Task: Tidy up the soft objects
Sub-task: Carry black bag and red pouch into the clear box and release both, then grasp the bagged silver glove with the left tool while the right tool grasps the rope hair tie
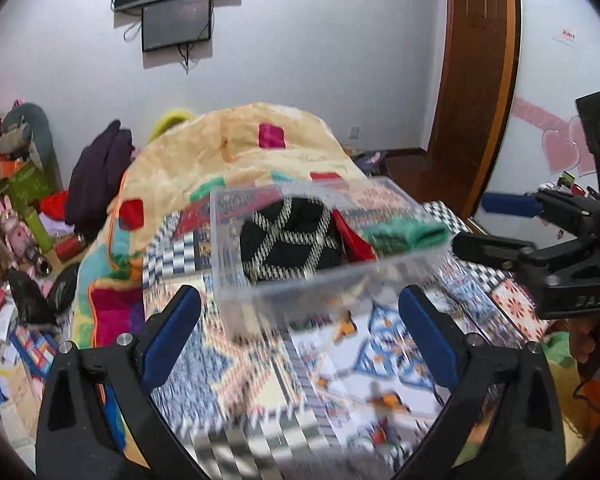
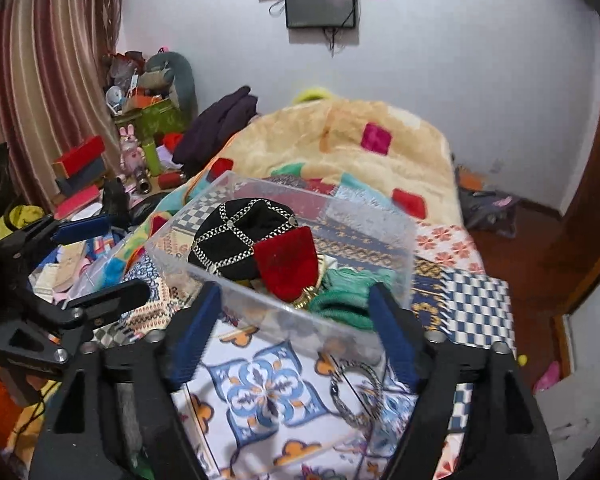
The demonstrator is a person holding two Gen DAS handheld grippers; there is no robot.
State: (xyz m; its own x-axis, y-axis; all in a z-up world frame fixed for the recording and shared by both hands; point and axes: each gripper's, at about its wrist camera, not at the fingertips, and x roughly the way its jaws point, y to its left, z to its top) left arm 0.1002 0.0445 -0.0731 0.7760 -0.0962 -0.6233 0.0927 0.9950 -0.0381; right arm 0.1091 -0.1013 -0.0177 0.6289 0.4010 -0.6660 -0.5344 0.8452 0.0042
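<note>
Left gripper (image 1: 300,312) spread, empty, clear bin (image 1: 380,272) at its 12 o'clock | right gripper (image 2: 296,320) spread at bin's near wall | bin on patterned bedspread (image 2: 260,400) holds black cap (image 2: 228,236), red pouch (image 2: 288,264), green cloth (image 2: 340,296) | step: packing looks finished | next: find any stray soft item.

A: The left gripper (image 1: 300,316) is matte black plastic, its two fingers (image 1: 170,336) faced with blue pads, silver screws at the joints.

B: The right gripper (image 2: 296,332) matches: black frame, blue-padded fingers (image 2: 392,340), silver screw heads, triangular cutouts.
</note>
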